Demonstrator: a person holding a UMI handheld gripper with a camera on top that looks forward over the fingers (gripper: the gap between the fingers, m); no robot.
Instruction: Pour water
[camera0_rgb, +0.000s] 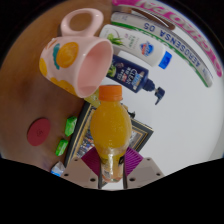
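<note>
My gripper (111, 165) is shut on a clear bottle (110, 130) of orange liquid with an orange cap (110, 94); both magenta pads press its lower body. The bottle stands up along my fingers. Just beyond the cap a pink mug (76, 60) with a yellow picture lies tilted, its open mouth turned toward the bottle and its handle (80, 20) behind. Cap and mug rim are close together, but whether they touch cannot be made out.
A dark blue pump bottle (135, 73) and a white spray bottle (135, 43) lie to the right of the mug. A striped green and white carton (170, 30) sits farther off. A red disc (40, 131) and small green pieces (68, 128) lie on the pale table (25, 90) to the left.
</note>
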